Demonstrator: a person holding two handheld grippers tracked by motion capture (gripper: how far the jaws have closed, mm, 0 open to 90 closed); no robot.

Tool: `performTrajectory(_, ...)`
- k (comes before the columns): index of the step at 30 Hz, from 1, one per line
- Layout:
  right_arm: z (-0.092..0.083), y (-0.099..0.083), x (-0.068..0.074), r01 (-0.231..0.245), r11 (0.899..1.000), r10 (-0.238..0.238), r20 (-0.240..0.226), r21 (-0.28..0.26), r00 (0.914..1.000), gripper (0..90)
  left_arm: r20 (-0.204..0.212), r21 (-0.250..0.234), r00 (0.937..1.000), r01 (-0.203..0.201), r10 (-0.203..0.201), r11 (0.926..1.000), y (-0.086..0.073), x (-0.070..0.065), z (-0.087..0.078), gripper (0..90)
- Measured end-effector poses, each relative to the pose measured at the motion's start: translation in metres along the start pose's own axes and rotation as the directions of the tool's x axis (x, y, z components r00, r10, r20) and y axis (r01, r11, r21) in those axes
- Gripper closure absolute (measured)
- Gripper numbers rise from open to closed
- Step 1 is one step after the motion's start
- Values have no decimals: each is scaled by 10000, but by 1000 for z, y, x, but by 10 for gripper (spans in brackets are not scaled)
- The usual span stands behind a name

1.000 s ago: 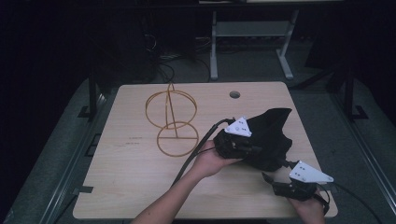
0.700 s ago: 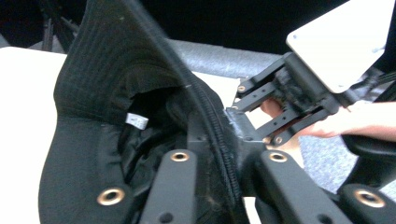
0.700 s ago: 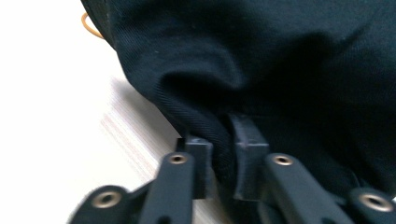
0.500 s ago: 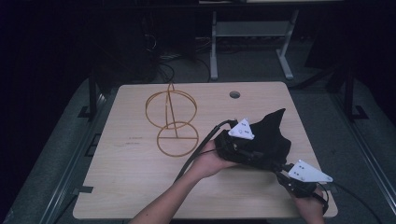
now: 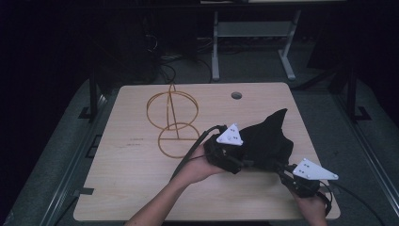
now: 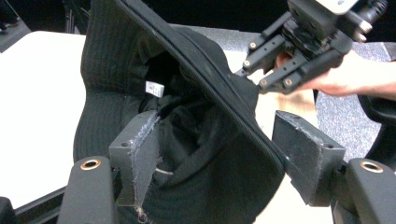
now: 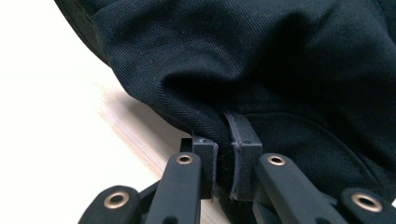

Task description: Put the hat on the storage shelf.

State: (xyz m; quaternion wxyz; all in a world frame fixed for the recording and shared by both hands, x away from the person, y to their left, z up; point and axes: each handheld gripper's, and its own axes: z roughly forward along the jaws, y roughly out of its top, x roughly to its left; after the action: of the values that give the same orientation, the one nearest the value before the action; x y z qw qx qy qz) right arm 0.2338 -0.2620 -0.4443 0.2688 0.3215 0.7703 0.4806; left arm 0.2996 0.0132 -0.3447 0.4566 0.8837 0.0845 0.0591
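Note:
A black bucket hat (image 5: 266, 139) lies crumpled on the right half of the wooden table (image 5: 127, 179). My right gripper (image 7: 224, 135) is shut on a fold of the hat's edge at its near right side, and it also shows from above (image 5: 281, 168) and in the left gripper view (image 6: 252, 70). My left gripper (image 6: 219, 149) has its jaws spread around the hat's brim and crown. They have just been opening, and the cloth hangs between the pads (image 6: 303, 158) without being pinched. In the high view the left gripper (image 5: 242, 162) sits against the hat's left side.
A gold wire stand (image 5: 171, 117), made of a round base, an upright and a ring, stands on the left of the table's middle. A cable hole (image 5: 236, 95) is near the far edge. Dark floor and a metal frame (image 5: 254, 42) lie beyond the table.
The left gripper has shifted a little to the left and toward the person, away from the hat's peak. The hat's shape has changed slightly. The right hand has stayed put.

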Motion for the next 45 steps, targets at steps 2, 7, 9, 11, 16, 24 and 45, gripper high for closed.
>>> performTrajectory(2, 1, 0, -1, -87, 10000, 87, -50, 21, 9999, 826, 7, -78, 10000, -16, 16, 10000, -3, 0, -3, 314)
performTrajectory(7, 2, 0, -2, -322, 9995, 322, -98, 31, 9994, 827, 191, -363, 9996, 201, -194, 9991, -11, 0, -16, 300)
performTrajectory(9, 1, 1, -3, -409, 9992, 409, -92, 26, 9991, 827, 108, -355, 9998, 189, -185, 9992, -15, -1, -20, 289)
performTrajectory(11, 1, 3, -4, -499, 9988, 499, -83, 11, 9987, 827, 46, -303, 9999, 157, -156, 9994, -21, -1, -26, 287)
performTrajectory(16, -1, 8, -9, -749, 9971, 749, -34, -119, 9972, 830, -303, -198, 9992, 245, -251, 9995, -44, -3, -41, 281)
performTrajectory(24, -8, 22, -20, -1039, 9936, 1045, 103, -437, 9945, 835, -537, -103, 9965, 643, -647, 9979, -75, -1, -55, 277)
performTrajectory(45, -25, 96, -41, -123, 9925, 192, 558, -1213, 9983, 844, -928, 63, 9867, 1346, -1335, 9909, -125, 1, -67, 274)
